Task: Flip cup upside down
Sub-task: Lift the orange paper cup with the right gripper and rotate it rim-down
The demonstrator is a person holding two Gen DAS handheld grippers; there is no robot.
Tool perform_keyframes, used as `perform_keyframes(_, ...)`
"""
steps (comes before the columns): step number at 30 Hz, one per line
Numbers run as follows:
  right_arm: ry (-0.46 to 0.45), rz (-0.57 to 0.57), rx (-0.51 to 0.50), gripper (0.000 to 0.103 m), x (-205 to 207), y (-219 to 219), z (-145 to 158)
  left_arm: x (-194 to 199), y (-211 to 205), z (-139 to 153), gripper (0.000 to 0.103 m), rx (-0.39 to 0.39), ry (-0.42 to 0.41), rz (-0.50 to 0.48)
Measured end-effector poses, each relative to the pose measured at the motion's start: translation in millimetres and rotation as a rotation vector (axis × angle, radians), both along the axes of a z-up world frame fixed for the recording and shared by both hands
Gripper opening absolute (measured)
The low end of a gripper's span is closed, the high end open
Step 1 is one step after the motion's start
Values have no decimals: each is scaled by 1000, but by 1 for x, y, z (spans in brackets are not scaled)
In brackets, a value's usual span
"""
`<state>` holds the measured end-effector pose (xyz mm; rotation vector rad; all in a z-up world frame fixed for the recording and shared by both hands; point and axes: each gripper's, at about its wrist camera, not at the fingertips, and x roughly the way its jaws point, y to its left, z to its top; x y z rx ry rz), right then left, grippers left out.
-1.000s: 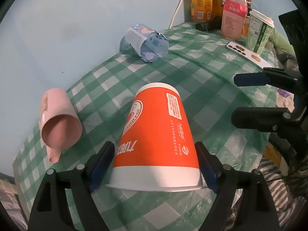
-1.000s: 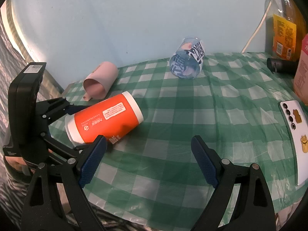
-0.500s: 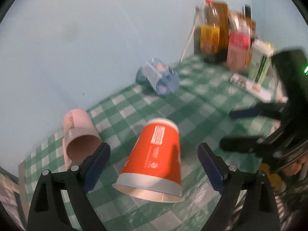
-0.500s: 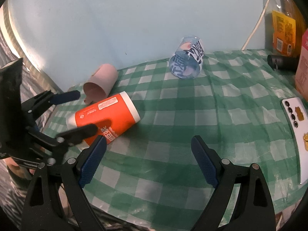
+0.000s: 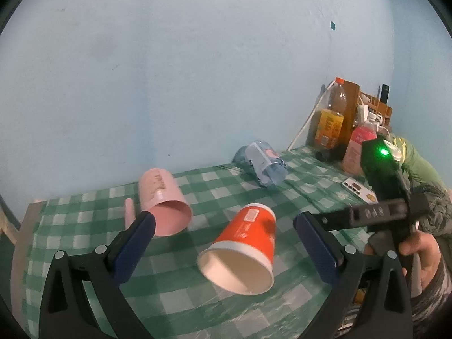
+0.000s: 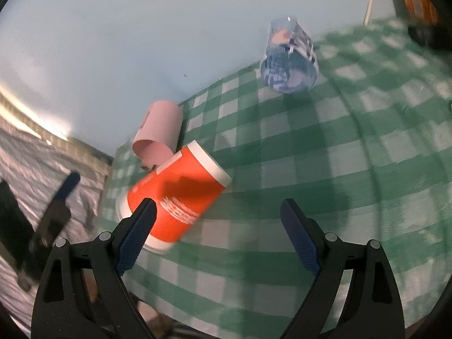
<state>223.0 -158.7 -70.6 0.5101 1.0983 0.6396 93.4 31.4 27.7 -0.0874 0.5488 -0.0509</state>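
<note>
Orange paper cup (image 5: 248,240) lies on its side on the checked tabletop (image 5: 254,310), interior empty, as is the pink cup (image 5: 163,200) beside it. Left gripper (image 5: 224,243) and right gripper (image 6: 217,234): jaws wide apart, holding nothing. Only the left wrist view shows the cup mouths' insides.

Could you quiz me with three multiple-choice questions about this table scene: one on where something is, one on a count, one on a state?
1. Beside the orange paper cup lies:
A. the pink plastic mug
B. a plate
C. a spoon

2. Cups lying on the green checked tablecloth:
A. one
B. three
C. five

3. The left gripper is:
A. open, empty
B. shut on a cup
C. holding a bottle

Answers: 1 A, the mug is closest to it; 2 B, orange, pink and the clear blue-printed cup; 3 A, fingers wide apart, touching nothing.
</note>
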Motion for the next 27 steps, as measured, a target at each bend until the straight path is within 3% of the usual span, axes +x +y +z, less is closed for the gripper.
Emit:
perform_keyframes(9, 119, 5, 80, 88, 14, 32, -15, -22, 15, -16, 103, -46, -16, 21)
perform_keyframes(15, 167, -40, 70, 88, 26, 49, -19, -26, 33, -21, 103, -123, -1, 6)
perform_keyframes(20, 195, -53, 65, 88, 31, 62, -23, -28, 44, -21, 103, -164, 0, 23)
perform_keyframes(27, 188, -20, 57, 87, 36, 72, -24, -30, 43, -21, 103, -153, 3, 27)
